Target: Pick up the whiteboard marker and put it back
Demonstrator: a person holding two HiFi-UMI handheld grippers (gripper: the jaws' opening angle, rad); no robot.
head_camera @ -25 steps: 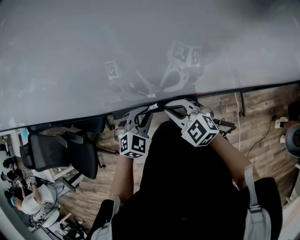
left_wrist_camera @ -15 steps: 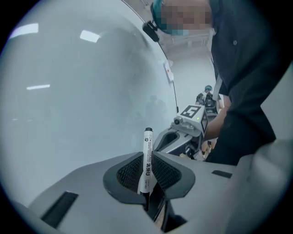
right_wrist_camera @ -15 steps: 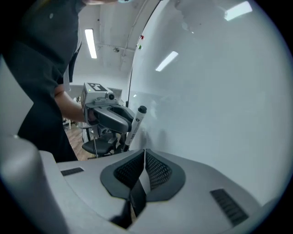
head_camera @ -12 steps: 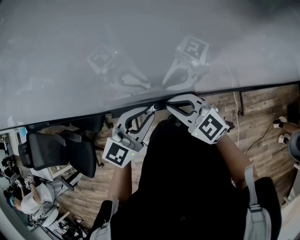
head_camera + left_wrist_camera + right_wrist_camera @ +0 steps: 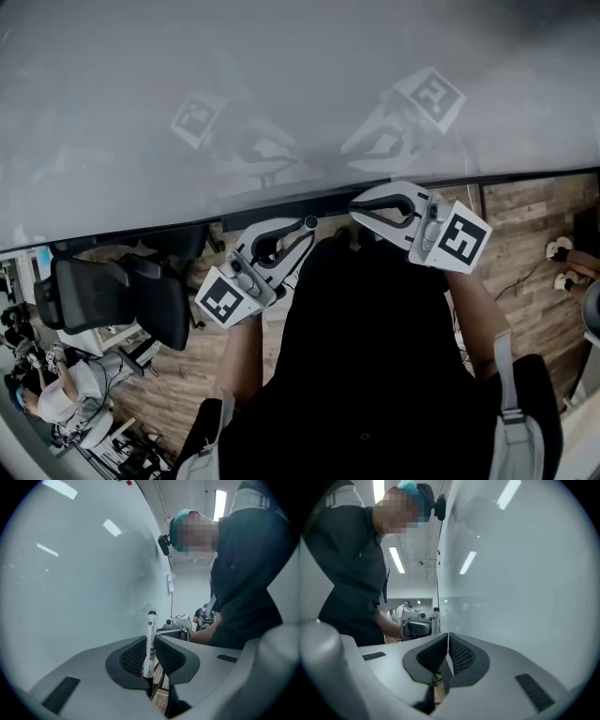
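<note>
Both spread apart since earlier | left hand-held gripper [image 5: 303,228] clamps whiteboard marker [image 5: 150,641] upright — right hand-held gripper [image 5: 360,204] clenched empty

The whiteboard marker [image 5: 151,644], lower centre of the left gripper view, reads "白板笔". Finer print above it is illegible.

I'm looking down past a big pale whiteboard [image 5: 281,84] that fills the top of my head view, with a dark rail [image 5: 525,174] along its lower edge. Below it there's brown wood-plank floor [image 5: 534,225]. A black mesh office chair [image 5: 112,305] sits at the left, and a white cable [image 5: 479,234] trails down at the right. Long ceiling light strips [image 5: 397,559] glow overhead, and the glossy board mirrors them [image 5: 111,527].
</note>
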